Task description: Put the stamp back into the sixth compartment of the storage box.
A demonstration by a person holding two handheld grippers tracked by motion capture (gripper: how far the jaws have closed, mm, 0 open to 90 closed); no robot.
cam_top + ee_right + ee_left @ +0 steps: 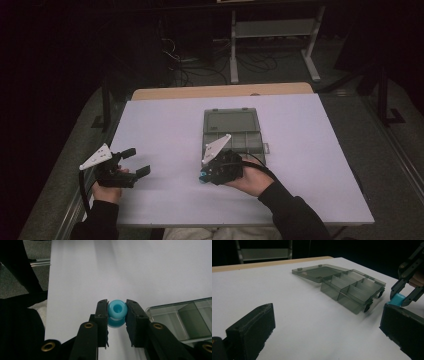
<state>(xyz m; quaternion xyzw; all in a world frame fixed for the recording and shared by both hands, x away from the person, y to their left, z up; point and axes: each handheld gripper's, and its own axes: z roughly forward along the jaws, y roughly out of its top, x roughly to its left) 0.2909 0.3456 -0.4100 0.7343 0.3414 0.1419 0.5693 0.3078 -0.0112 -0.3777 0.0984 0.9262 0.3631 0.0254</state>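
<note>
**Blue ring clamped in the right gripper beside the open organiser box**

The right gripper (117, 315) has its two black jaws pressed against the sides of a small blue ring (117, 310), a rounded plastic piece with a hole through its middle. The ring sits between the jaw tips, just above the white table (150, 270), with its reflection or shadow directly beneath it. In the high view the right gripper (204, 176) is held by the person's right hand (252, 180) at the near middle of the table, and the ring (202, 177) shows as a spot of blue at the gripper's left end.

Just beyond and to the right of the ring lies a grey translucent organiser box (234, 134), its lid folded flat open on the far side and its divided compartments on the near side. In the left gripper view the box (352, 288) lies near the middle of the table, with the ring (396, 299) just off its latch edge, apart from it.

The left gripper (136, 162) rests at the near left of the table in the person's left hand (106, 191). Its jaws stand wide apart with nothing between them, only bare tabletop (312, 322).
</note>
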